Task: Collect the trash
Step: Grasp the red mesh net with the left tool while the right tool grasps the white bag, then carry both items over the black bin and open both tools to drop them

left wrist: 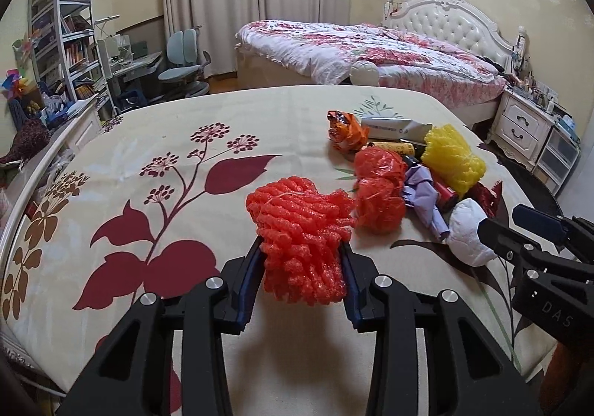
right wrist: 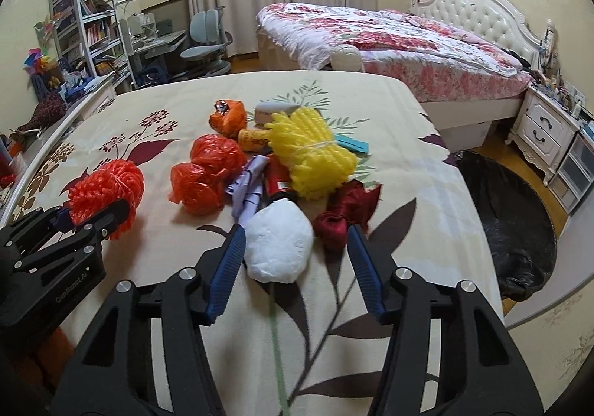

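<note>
My left gripper (left wrist: 302, 249) is shut on a red foam net (left wrist: 300, 230) and holds it just above the floral bedspread (left wrist: 167, 163); it also shows in the right wrist view (right wrist: 107, 189). My right gripper (right wrist: 297, 236) is open, its fingers either side of a white crumpled wad (right wrist: 278, 245). Behind the wad lies a pile of trash: a yellow foam net (right wrist: 315, 152), two red plastic bags (right wrist: 208, 174), a purple wrapper (right wrist: 248, 189), a dark red cloth (right wrist: 345, 215), an orange wrapper (right wrist: 228, 117) and a yellow can (right wrist: 254, 137).
A black trash bag (right wrist: 508, 215) lies open on the floor to the right of the bed. Behind stand a second bed (right wrist: 389, 41), a white nightstand (right wrist: 545, 133), a desk chair (right wrist: 206, 44) and a bookshelf (right wrist: 85, 15).
</note>
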The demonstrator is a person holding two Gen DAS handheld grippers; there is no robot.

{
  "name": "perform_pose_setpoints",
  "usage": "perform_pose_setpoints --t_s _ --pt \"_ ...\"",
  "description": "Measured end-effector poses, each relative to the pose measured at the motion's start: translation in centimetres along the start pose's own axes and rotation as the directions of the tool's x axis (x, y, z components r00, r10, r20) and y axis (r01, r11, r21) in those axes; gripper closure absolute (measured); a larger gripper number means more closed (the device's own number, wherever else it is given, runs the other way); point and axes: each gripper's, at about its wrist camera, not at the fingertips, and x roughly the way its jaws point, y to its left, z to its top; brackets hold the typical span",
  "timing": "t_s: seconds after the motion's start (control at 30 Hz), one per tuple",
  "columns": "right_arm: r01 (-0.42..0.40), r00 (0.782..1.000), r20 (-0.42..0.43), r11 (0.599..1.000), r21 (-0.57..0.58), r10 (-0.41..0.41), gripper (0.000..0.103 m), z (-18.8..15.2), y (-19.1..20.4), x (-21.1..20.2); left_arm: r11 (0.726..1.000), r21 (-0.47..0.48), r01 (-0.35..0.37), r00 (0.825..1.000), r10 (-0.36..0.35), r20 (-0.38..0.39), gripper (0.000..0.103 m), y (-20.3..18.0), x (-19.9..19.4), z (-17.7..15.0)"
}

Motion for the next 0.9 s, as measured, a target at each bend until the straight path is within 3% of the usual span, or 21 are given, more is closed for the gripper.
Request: perform_pose_setpoints --t_s 0.1,0.2,0.5,0.7,0.9 --pt "-0.006 1.000 -0.023 1.000 -0.017 0.005 0.058 0.0 0.8 0.9 1.000 -0.012 -0.002 1.000 0.002 0.004 0.064 0.6 0.0 0.0" --pt "0.021 0.999 -0.036 0.999 -0.037 -0.022 0.070 -0.3 1.3 1.5 1.000 -0.020 0.002 1.000 -0.002 0.005 0.064 1.0 0.0 0.0" --pt "0.032 0.999 0.035 0.999 -0.034 -0.031 0.074 -0.2 0.1 -1.7 0.999 -0.022 0.038 0.999 -0.037 0.033 0.064 0.3 -1.0 0.6" --pt "0.072 0.991 0.110 0.997 0.022 -0.074 0.074 0.8 -3.6 -5.0 0.995 0.020 0.097 0.992 -0.098 0.084 0.064 -2.7 -2.2 1.9" --pt "0.184 0.964 0.173 0.977 0.106 -0.200 0.074 2.0 -10.0 -7.2 0.977 0.089 0.192 0.974 -0.201 0.108 0.064 -7.6 -2.0 3.9"
